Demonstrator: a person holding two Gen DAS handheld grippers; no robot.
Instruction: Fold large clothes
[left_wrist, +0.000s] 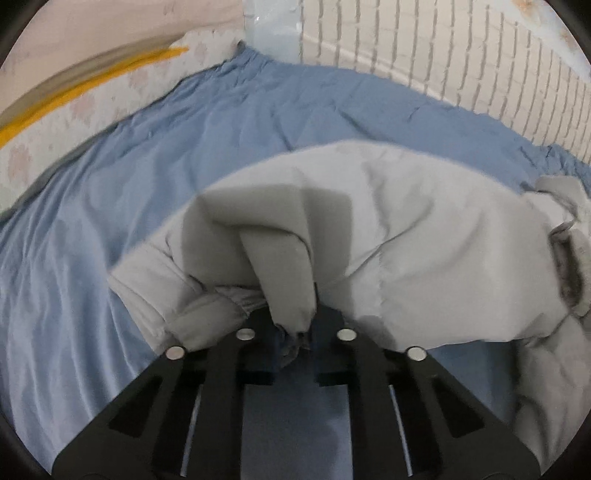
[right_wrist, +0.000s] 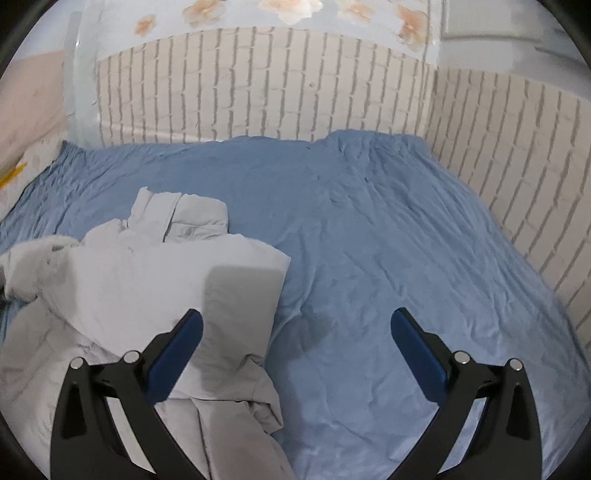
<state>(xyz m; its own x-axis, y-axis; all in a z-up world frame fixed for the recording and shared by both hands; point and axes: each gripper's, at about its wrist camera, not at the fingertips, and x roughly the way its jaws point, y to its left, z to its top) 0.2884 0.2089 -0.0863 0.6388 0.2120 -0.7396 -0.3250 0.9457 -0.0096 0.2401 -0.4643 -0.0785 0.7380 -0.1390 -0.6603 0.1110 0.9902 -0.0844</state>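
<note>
Fingers of the left gripper are pinched tight on a bunched fold of the grey jacket, at what looks like a sleeve cuff or hem corner; the cloth rises in a small peak from the jaws, so the grip seems meant for lifting that edge and carrying it over the rest of the garment. No earlier view is at hand, so only the closed hold can be stated. The right gripper has its blue-padded fingers spread wide and holds nothing; it hangs above the bed with one finger over the near side of the jacket and the other over bare sheet, probably waiting to take a second corner or to press the fold flat.

The jacket lies on the blue bedsheet, toward the left side of the bed as the right camera sees it, with its collar pointing toward the far wall and a pale fuzzy part, perhaps a hood trim, crumpled at its left edge. It is partly gathered, not yet a neat fold.

Around the bed stands a wall with a brick pattern, and a flowered panel above it. A cushion or mattress edge with a yellow stripe runs along the left. Nothing lies on the open sheet to block the fold; the wrinkled sheet and the jacket's own bulk are the likely nuisances.
</note>
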